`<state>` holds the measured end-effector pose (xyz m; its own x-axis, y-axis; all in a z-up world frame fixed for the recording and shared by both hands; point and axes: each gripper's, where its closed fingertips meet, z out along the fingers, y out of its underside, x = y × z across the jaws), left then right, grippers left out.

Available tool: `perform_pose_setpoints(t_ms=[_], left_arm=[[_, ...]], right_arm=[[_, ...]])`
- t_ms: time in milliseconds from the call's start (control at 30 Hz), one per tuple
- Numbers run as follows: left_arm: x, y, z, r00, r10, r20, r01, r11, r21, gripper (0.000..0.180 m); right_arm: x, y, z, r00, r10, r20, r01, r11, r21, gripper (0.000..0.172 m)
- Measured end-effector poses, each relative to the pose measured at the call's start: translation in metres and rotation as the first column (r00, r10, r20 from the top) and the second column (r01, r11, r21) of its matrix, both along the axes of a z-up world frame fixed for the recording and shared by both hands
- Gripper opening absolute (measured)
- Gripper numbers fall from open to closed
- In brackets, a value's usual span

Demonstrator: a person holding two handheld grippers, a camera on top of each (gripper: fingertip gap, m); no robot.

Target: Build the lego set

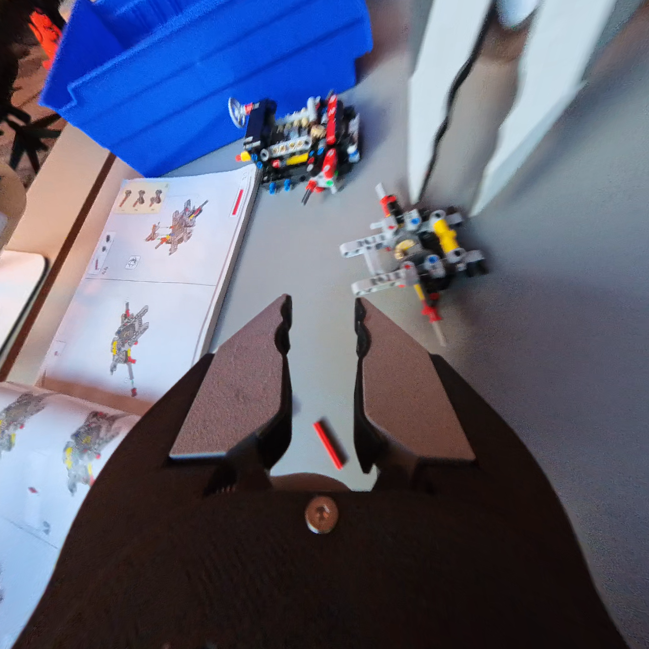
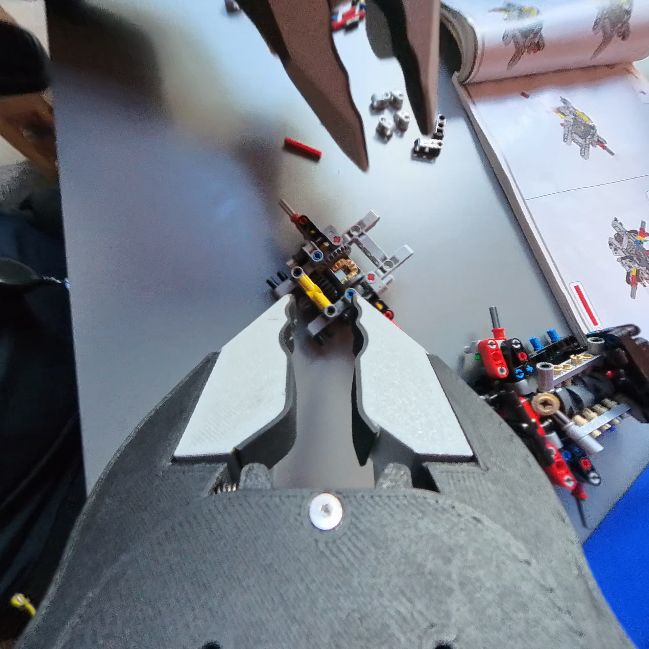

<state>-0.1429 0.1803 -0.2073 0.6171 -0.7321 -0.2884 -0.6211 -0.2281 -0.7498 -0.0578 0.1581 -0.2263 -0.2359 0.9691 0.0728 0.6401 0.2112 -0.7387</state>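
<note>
The small building-brick assembly of grey beams, a yellow connector, a tan gear and black pins [image 2: 337, 277] lies on the grey desk [image 2: 158, 281]. Its near grey end sits between the tips of the right hand-held gripper [image 2: 321, 305], whose pale fingers [image 2: 379, 368] are closed against it on both sides, gripping it. In the left wrist view the same assembly [image 1: 414, 249] is right of and beyond the left hand-held gripper [image 1: 323, 309], which hangs released with bare desk showing between its brown fingers [image 1: 246, 379]. A short red plastic axle [image 1: 328, 444] lies loose on the desk under that gripper.

Open desk stretches ahead of the left gripper. An open instruction booklet of white pages with printed model drawings [image 1: 151, 274] borders it on the left, its edge just beside the larger black, red and grey brick model [image 1: 305, 144]. A few small grey connector pieces [image 2: 389, 112] lie near the booklet.

The blue plastic bin [image 1: 196, 80] stands behind the larger model; its contents cannot be seen.
</note>
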Motion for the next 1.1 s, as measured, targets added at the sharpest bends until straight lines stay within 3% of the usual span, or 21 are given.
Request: perform_pose_setpoints(t_ms=[233, 333, 433, 533, 633, 700, 833, 967, 1100], left_arm=[[0.033, -0.011, -0.036, 0.979, -0.200, -0.044, 0.186, 0.957, -0.224, 0.033], [0.035, -0.032, -0.045, 0.979, -0.196, -0.063, 0.170, 0.942, -0.288, 0.020], [0.040, -0.065, -0.050, 0.980, -0.184, -0.079, 0.146, 0.926, -0.347, 0.025], [0.047, -0.083, -0.038, 0.982, -0.185, -0.033, 0.167, 0.938, -0.304, 0.025], [0.045, -0.063, -0.013, 0.992, -0.121, 0.025, 0.123, 0.974, -0.192, 0.028], [0.040, -0.039, -0.004, 0.997, -0.069, 0.015, 0.070, 0.990, -0.119, 0.041], [0.051, -0.028, -0.024, 0.995, -0.081, -0.049, 0.069, 0.974, -0.215, 0.037], [0.060, -0.055, -0.047, 0.990, -0.104, -0.098, 0.067, 0.944, -0.323, 0.021], [0.098, -0.104, -0.033, 0.972, -0.204, 0.115, 0.233, 0.896, -0.379, 0.022]], right_arm=[[0.013, -0.013, -0.005, 0.991, -0.134, -0.030, 0.132, 0.990, -0.047, 0.032], [0.020, -0.007, -0.011, 0.979, -0.203, -0.024, 0.202, 0.978, -0.055, 0.033], [0.030, -0.002, -0.008, 0.974, -0.224, -0.046, 0.222, 0.974, -0.046, 0.031], [0.039, -0.006, -0.002, 0.972, -0.223, -0.066, 0.215, 0.970, -0.114, 0.034], [0.044, -0.017, 0.006, 0.966, -0.247, -0.072, 0.229, 0.954, -0.191, 0.040], [0.041, -0.026, 0.009, 0.959, -0.272, -0.086, 0.248, 0.944, -0.218, 0.040], [0.033, -0.032, -0.001, 0.936, -0.341, -0.089, 0.321, 0.928, -0.189, 0.042], [0.035, -0.034, -0.012, 0.924, -0.377, -0.064, 0.357, 0.911, -0.207, 0.046], [0.041, -0.029, -0.010, 0.922, -0.380, -0.072, 0.362, 0.914, -0.182, 0.048]])
